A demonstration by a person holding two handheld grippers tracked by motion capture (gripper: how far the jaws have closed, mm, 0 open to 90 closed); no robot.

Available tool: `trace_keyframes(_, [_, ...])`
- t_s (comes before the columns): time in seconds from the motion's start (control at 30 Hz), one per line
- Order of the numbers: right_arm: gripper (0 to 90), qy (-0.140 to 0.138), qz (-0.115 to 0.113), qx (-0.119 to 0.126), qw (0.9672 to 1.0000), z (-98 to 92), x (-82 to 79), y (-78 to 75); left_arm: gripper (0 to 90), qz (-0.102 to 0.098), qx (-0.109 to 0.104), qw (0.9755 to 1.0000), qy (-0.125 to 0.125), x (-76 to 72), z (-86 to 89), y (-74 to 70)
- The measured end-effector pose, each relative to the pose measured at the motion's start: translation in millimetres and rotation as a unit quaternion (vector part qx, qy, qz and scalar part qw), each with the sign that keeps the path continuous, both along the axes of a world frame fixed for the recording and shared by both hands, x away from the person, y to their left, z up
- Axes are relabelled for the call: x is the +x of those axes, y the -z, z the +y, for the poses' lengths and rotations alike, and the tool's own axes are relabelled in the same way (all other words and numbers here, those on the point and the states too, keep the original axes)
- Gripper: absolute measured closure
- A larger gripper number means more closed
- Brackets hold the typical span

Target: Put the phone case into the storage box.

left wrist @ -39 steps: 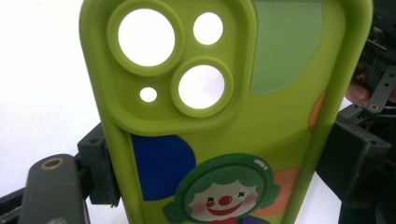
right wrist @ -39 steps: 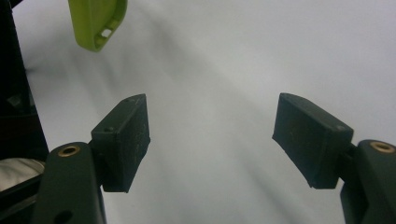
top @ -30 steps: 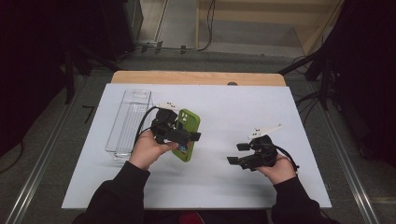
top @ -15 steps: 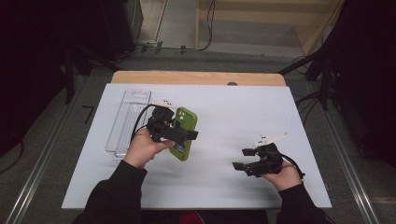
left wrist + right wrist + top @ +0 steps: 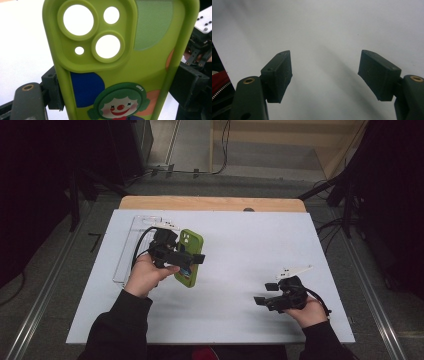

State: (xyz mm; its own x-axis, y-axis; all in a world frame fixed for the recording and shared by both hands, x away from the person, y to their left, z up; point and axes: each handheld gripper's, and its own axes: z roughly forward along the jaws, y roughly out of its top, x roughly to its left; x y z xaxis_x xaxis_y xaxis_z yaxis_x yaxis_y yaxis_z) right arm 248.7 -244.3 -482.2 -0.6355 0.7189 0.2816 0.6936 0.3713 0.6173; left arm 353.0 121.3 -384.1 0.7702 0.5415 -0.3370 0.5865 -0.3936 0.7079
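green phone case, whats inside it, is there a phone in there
No phone seems to be inside: in the left gripper view the camera cutouts of the green phone case show plain white through. The left gripper clamps its sides; its inner face is hidden.

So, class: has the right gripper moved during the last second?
Yes. The right gripper has drawn back toward the person and the table's near edge, slightly rightward.
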Motion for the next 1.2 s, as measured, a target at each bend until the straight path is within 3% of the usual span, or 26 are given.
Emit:
trace_keyframes(0.57, [25.3,0.008,0.002,0.002,1.0,-1.3,-0.1,1.6,17.0,-0.009,-0.004,0.9991,-0.041,3.5,26.6,-18.3])
trace_keyframes(0.73, [25.3,0.002,0.006,0.004,1.0,-0.6,-0.2,1.7,17.0,-0.004,-0.005,0.9982,-0.059,4.7,31.9,-22.5])
trace_keyframes(1.2, [25.3,0.003,0.007,0.008,0.9999,-0.2,-0.3,1.0,17.0,-0.018,0.001,0.9957,-0.09,5.5,47.6,-30.9])
